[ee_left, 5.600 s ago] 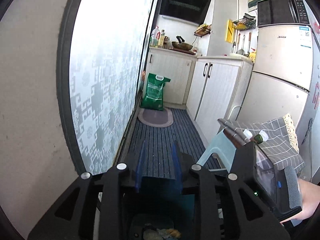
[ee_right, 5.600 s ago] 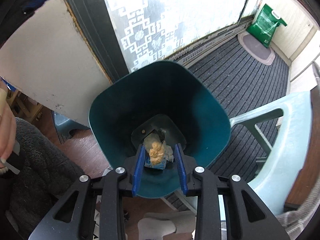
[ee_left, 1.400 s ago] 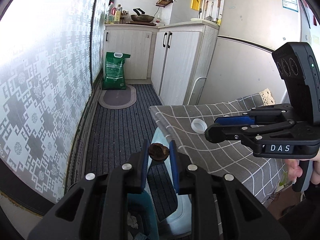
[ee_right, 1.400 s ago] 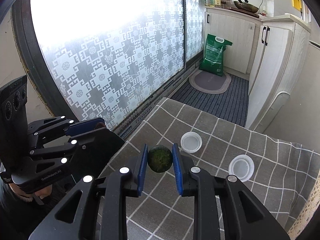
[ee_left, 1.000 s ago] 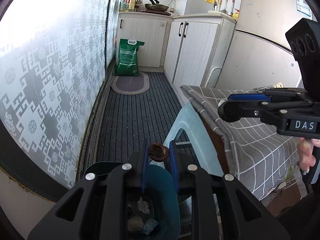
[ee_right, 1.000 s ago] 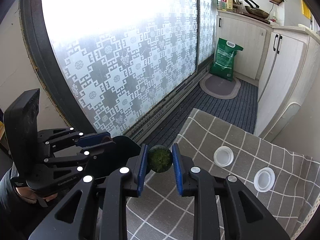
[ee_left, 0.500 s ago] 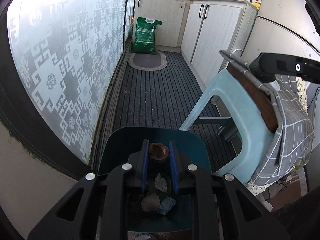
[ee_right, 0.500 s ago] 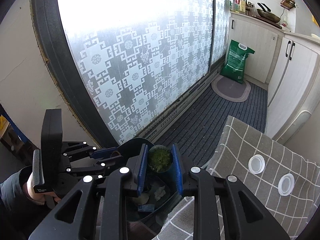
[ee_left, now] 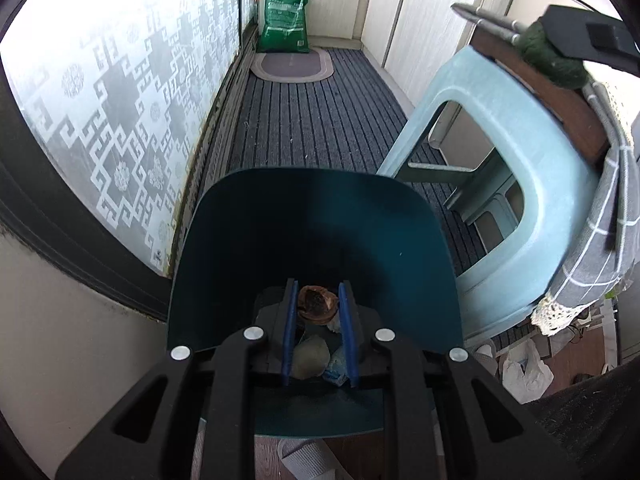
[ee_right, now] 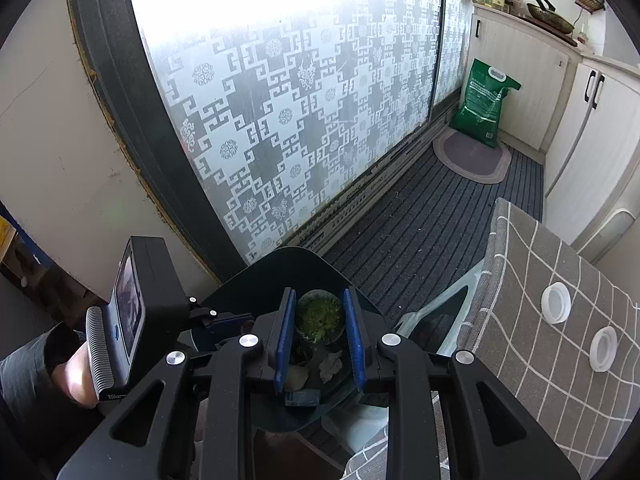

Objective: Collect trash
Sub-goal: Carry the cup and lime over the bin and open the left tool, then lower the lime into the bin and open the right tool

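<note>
A: Starting at nine o'clock in the right wrist view, what is hard to make out?

B: The left gripper (ee_right: 224,320) shows only side-on there; its blue fingers are half hidden behind my own frame, and the person's hand (ee_right: 74,376) is cut off by a dark sleeve. What it carries can't be seen from that side.

A: And from its own camera?

B: There it is clamped on a brown, shrivelled husk-like scrap (ee_left: 316,305), pinched between the blue pads at the tips, over the open mouth of the dark teal plastic bin (ee_left: 240,240). Below the scrap, at six o'clock, lie a pale lump (ee_left: 310,358) and a blue wrapper bit (ee_left: 336,366) in the bin's bottom, partly masked by the fingers. What they are I can't tell.

A: The right gripper (ee_right: 320,314)?

B: Closed on a round mossy green ball (ee_right: 320,315), held at the fingertips, also above the bin's mouth. In the left view that ball peeks out at one o'clock, the gripper body mostly cut off by the frame edge.

A: Farther right?

B: At three o'clock, two white plastic lids (ee_right: 556,303) sit on the grey checked tablecloth (ee_right: 520,280), well apart from both grippers. A pale blue plastic stool (ee_left: 520,128) stands beside the bin, its seat covered.
</note>
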